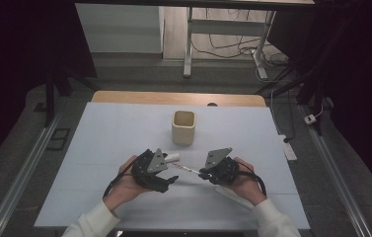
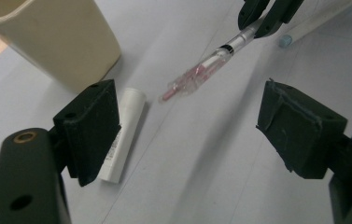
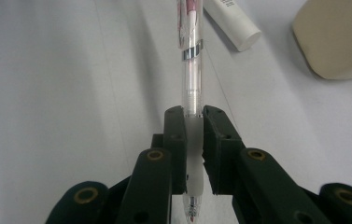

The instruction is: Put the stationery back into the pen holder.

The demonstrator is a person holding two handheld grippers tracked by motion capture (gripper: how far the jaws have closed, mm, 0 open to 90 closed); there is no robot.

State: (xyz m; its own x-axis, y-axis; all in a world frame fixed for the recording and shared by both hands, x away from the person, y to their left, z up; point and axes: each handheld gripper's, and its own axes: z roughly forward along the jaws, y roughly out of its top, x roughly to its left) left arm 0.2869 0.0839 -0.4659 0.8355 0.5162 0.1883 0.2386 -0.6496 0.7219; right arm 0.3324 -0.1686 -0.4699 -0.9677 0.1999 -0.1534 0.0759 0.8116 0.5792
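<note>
Trouble looks likeliest at the clear pen (image 3: pixel 191 70), clamped near its tip by the right gripper (image 3: pixel 193 122) above the worktop (image 1: pixel 104 133), since the wide-open left gripper (image 2: pixel 187 135) could perhaps knock it askew.

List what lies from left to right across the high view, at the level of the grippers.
Left gripper → short white tube lying on the table → clear pen with pink inside → right gripper, its jaws shut on the pen.
</note>
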